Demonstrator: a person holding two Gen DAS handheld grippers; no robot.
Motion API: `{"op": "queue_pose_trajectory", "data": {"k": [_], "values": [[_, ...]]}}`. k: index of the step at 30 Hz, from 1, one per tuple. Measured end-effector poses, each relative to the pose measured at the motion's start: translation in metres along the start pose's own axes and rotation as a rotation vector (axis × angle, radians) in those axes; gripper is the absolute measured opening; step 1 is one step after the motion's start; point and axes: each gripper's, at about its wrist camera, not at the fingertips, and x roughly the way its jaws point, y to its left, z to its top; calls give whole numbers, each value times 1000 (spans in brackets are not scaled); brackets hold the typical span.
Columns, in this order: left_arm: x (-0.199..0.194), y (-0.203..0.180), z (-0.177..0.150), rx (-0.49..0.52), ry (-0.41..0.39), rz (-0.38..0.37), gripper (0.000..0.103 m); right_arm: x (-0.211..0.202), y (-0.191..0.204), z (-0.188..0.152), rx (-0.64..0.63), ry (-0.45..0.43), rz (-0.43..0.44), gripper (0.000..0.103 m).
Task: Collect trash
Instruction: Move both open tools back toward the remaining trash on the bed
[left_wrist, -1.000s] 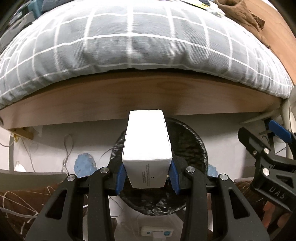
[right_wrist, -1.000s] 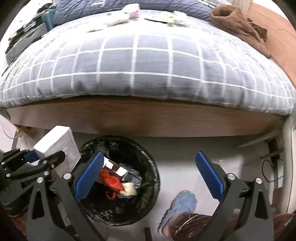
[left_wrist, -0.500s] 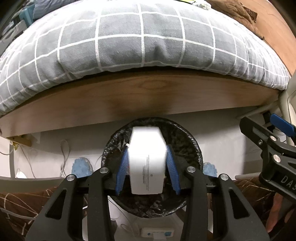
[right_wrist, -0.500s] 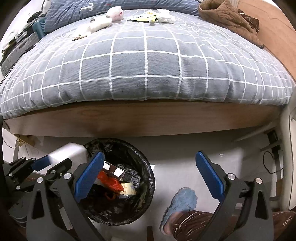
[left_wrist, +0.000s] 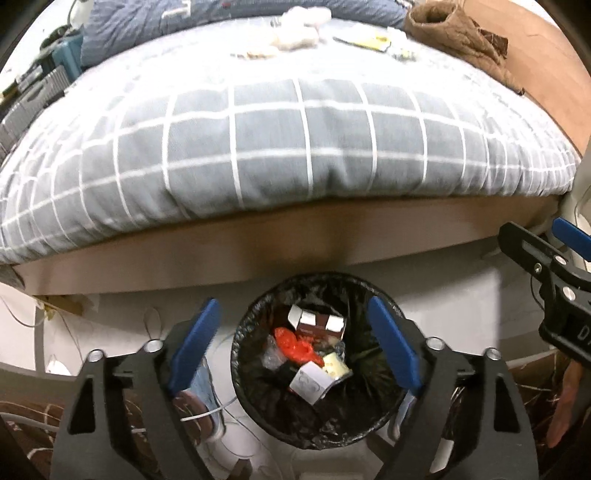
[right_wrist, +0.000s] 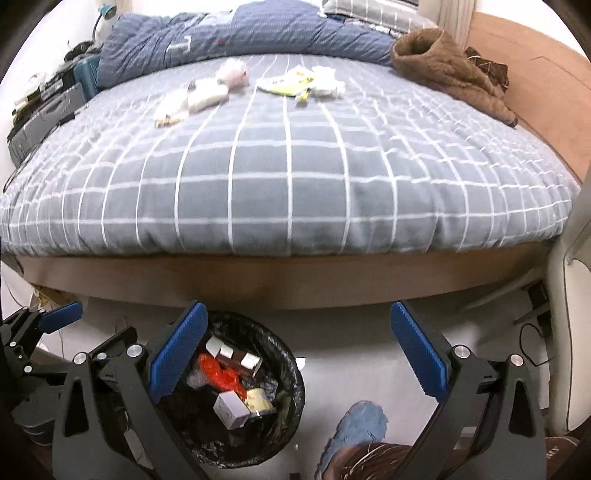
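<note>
Two black, blue-padded grippers, left just opened, right spread, both empty; small white cardboard box lies in round black-lined trash bin.

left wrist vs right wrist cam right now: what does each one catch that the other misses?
Left wrist only: the left gripper head-on, its jaws just opened with nothing between them, straight above the trash bin.

Right wrist only: the right gripper head-on, open and empty; a blue slipper beside the bin; the white wrappers and yellow packet on the bed shown sharply, plus the folded blue duvet.

Both: grey checked bedspread, brown garment, and the white box lying in the bin with red plastic.
</note>
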Motion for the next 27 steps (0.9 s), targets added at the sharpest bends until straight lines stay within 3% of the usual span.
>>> {"op": "queue_pose_trajectory", "data": {"k": [5, 17, 27], "values": [[-20, 8, 9, -19, -64, 16, 97, -16, -5, 11, 12, -60, 2, 95], [-61, 15, 44, -45, -180, -4, 97, -55, -10, 40, 8, -215, 6, 95], [-69, 2, 89, -31, -266, -26, 97, -53, -21, 83, 17, -273, 30, 95]]}}
